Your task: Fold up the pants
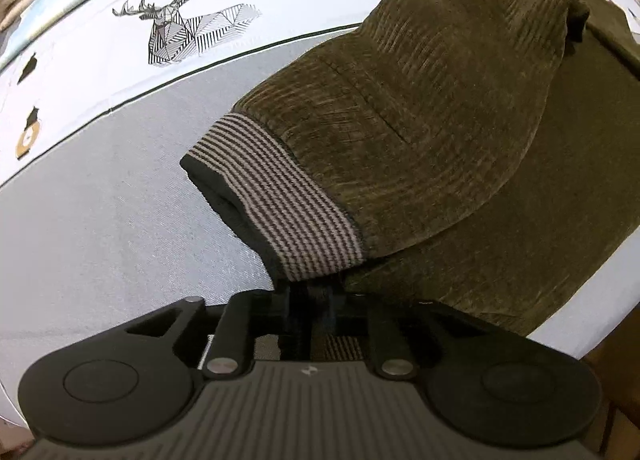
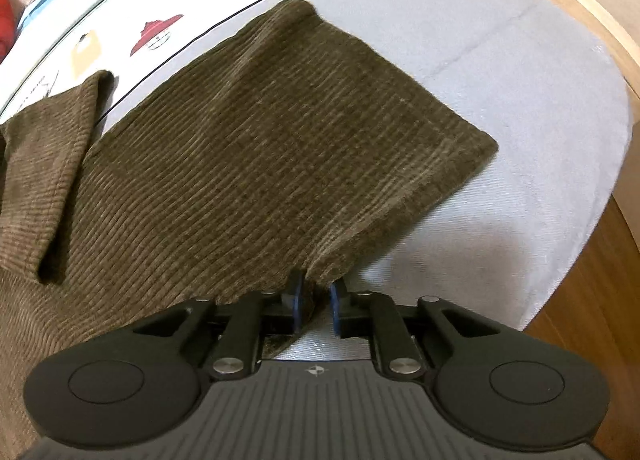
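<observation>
In the left wrist view, the step in hand looked like the start of a fold: the waistband end of the pants (image 1: 400,120) was being taken up. The left gripper (image 1: 308,292) pointed steeply down, its jaws drawn narrow on the striped waistband (image 1: 280,200), which rose directly ahead of the fingertips and bunched upward. The fingertips themselves were dark and partly hidden under the cloth, so the pinch seemed real but could not be fully confirmed. Beyond the waistband, the brown corduroy humped up and then lay flat to the right of the gripper on the grey cloth (image 1: 100,220). Farther ahead lay a printed sheet (image 1: 180,20) with a deer on it.

In the right wrist view, the right gripper (image 2: 314,300) also pointed down with its jaws narrow, and a corner of the leg's hem (image 2: 320,260) sat between the blue pads (image 2: 334,304). The left pad touched the fabric; a sliver of gap showed by the right one. The leg stretched away ahead and to the left of the gripper.

The next move likely called for lifting both ends together and carrying one over the other, keeping edges aligned.
</observation>
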The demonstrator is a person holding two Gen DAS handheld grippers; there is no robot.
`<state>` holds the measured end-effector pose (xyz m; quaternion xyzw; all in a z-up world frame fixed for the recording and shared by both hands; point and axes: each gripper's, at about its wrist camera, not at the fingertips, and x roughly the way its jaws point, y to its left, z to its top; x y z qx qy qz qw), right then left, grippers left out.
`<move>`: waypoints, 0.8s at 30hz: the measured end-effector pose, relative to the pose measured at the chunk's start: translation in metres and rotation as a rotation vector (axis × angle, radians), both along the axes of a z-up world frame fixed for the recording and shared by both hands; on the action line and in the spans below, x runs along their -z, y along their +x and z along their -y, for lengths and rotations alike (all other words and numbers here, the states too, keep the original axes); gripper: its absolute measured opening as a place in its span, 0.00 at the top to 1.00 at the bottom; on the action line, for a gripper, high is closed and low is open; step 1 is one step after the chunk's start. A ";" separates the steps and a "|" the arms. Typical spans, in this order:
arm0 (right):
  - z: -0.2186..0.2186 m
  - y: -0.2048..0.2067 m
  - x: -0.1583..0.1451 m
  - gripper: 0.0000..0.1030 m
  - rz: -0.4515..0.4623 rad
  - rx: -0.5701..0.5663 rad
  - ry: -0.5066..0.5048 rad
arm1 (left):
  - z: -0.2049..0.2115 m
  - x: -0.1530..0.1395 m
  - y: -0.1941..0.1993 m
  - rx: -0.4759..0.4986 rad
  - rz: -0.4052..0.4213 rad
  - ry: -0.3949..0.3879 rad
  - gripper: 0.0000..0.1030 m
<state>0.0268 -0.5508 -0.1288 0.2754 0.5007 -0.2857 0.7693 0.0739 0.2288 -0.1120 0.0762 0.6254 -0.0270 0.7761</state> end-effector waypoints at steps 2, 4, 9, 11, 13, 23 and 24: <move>-0.001 0.004 0.001 0.79 -0.008 -0.008 -0.004 | -0.003 0.001 0.002 -0.016 -0.010 -0.027 0.61; -0.001 0.005 0.004 0.74 -0.018 -0.002 0.007 | -0.001 0.006 0.004 -0.013 -0.026 -0.013 0.43; -0.003 0.007 0.013 0.67 -0.042 0.001 0.012 | 0.006 0.014 0.008 0.002 -0.041 -0.010 0.40; -0.005 0.008 0.014 0.66 -0.048 -0.007 0.004 | 0.007 0.016 0.011 0.007 -0.045 -0.004 0.41; -0.007 0.007 0.015 0.66 -0.051 -0.011 -0.005 | 0.009 0.017 0.013 0.012 -0.041 0.006 0.53; 0.000 0.000 -0.002 0.89 0.006 0.078 -0.025 | -0.004 0.005 0.013 -0.013 0.000 0.003 0.89; -0.002 0.000 -0.003 0.89 0.001 0.072 -0.031 | -0.003 0.004 0.012 -0.007 0.004 0.005 0.90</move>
